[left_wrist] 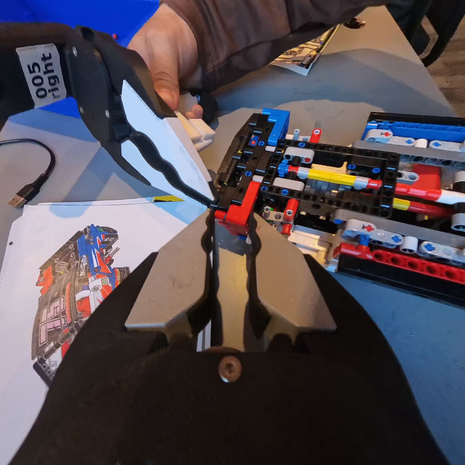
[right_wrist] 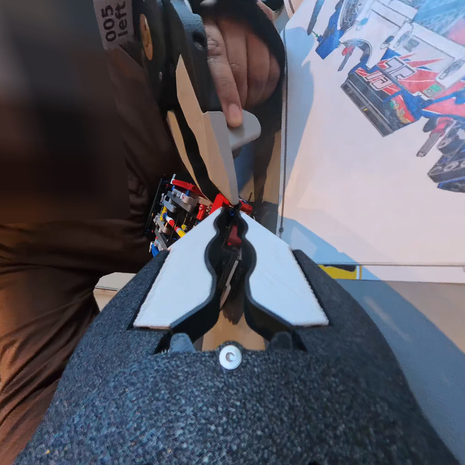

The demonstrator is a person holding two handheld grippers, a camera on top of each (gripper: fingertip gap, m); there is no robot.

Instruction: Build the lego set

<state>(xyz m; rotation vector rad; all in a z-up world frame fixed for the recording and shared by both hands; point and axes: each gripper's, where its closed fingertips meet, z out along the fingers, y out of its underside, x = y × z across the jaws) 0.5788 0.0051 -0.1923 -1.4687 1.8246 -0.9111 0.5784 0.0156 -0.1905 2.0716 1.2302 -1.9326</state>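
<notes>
L gripper (left_wrist: 231,221) clamps lego model's (left_wrist: 327,181) red corner piece (left_wrist: 242,206), R gripper (right_wrist: 232,210) pinched on same corner; only L view shows USB cable (left_wrist: 37,173).

My left camera looks along my fingers, close on the model's (left_wrist: 327,181) red corner; my right camera faces that same corner from the opposite side, equally close. Both share it.

A black USB cable (left_wrist: 37,173) lies loose on my grey table (left_wrist: 402,339), well apart from a folded printed leaflet (left_wrist: 302,54).
</notes>
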